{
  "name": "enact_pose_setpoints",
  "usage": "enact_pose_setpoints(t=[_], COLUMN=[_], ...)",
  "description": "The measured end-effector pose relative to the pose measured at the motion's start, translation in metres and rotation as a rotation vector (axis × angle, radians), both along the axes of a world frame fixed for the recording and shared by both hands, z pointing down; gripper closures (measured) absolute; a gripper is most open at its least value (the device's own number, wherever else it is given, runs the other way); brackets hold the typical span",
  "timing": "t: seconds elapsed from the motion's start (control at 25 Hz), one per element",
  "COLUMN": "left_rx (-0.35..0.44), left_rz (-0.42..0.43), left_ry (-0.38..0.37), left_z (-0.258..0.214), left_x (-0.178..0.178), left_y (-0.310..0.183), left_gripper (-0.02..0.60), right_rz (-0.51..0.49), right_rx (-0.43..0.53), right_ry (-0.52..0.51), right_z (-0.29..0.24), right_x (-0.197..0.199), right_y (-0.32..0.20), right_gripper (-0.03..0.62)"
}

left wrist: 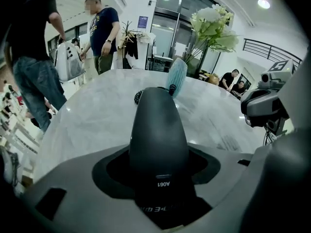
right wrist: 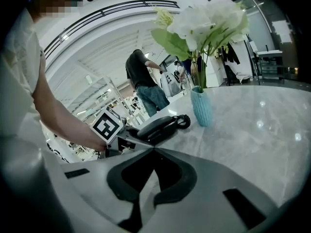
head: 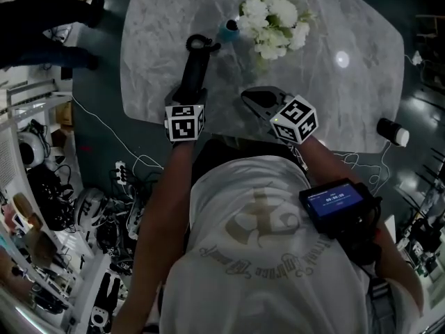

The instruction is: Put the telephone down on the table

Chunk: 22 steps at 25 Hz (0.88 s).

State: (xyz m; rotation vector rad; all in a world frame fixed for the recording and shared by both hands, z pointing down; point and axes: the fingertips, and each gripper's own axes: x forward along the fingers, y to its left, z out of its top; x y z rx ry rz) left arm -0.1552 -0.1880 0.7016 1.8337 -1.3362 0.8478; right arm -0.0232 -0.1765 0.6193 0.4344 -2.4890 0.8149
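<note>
Grey marble worktop [head: 348, 103] under and ahead of both claws. White flowers [head: 272, 16] in a blue vase [head: 229, 28] stand ahead of the right claw, just beyond the far end of what the left claw holds. Left claw [head: 188, 96] grips the black telephone [head: 196, 61] by its near end, and the telephone points away from it, low over the worktop; contact unclear. Right claw [head: 261, 101] sits beside the left, closed tip to tip, nothing in it.

White flowers [head: 272, 18] stand in a teal vase [head: 229, 28]; what looks like cables [head: 128, 186] litter the floor [head: 101, 82].
</note>
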Motion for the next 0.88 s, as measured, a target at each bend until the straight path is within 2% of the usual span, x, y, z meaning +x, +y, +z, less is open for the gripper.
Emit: enact_pose_setpoints(t=[0.72, 0.88], left_rx=[-0.023, -0.031], left_rz=[0.009, 0.008], left_ry=[-0.067, -0.085], left_z=[0.008, 0.007], left_x=[0.003, -0.009], left_y=[0.001, 0.0], left_gripper=[0.294, 0.247], right_rz=[0.021, 0.022], right_rx=[-0.008, -0.01], right_ry=[-0.001, -0.013], right_z=[0.001, 0.003], right_x=[0.006, 0.001], right_y=[-0.002, -0.003], right_gripper=[0.579, 0.579])
